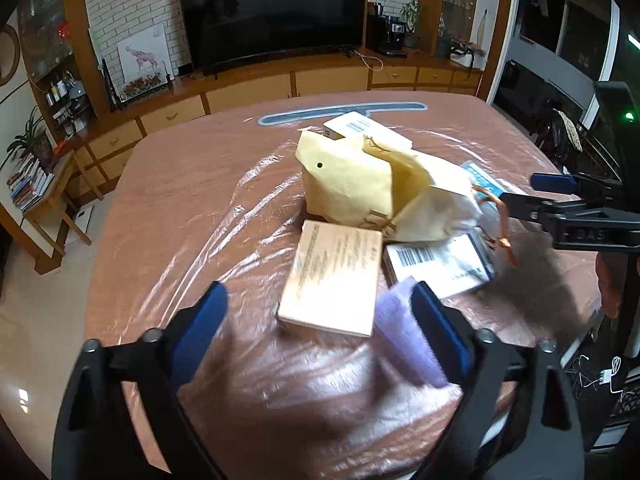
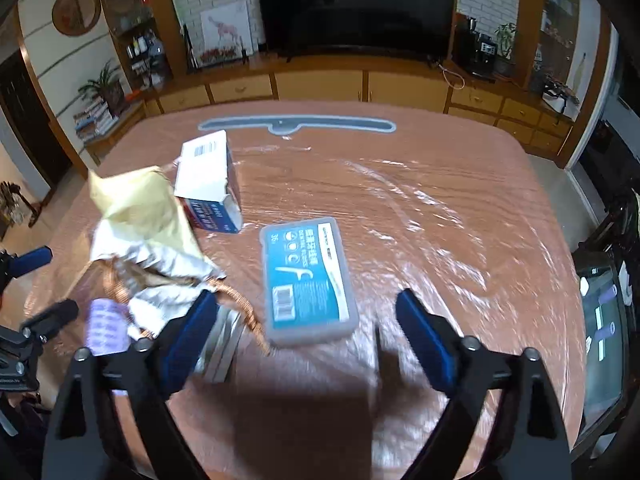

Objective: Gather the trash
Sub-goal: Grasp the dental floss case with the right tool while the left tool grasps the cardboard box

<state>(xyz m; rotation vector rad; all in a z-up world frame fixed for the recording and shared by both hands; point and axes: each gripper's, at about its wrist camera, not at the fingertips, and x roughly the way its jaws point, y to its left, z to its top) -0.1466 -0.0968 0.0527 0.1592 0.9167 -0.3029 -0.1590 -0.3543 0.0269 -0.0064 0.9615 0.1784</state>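
Observation:
Trash lies in a heap on the film-covered table (image 2: 440, 200): a crumpled yellow paper bag (image 1: 352, 184) with a copper ribbon handle (image 1: 504, 224), a beige box (image 1: 336, 276), a white barcoded box (image 1: 436, 260) and a white-and-blue carton (image 2: 212, 176). My left gripper (image 1: 320, 300) hovers open over the beige box. A blurred purple item (image 1: 400, 328) sits against the inner side of its right finger; the other finger is well off it. My right gripper (image 2: 306, 300) is open above a blue-labelled floss box (image 2: 308, 280), touching nothing.
A long grey flat tool (image 2: 296, 124) lies at the table's far edge. Beyond it stand a wooden cabinet (image 1: 248, 92) and a television (image 1: 272, 12). The right half of the table shows only wrinkled film. A monitor (image 2: 604, 332) stands off the table's right side.

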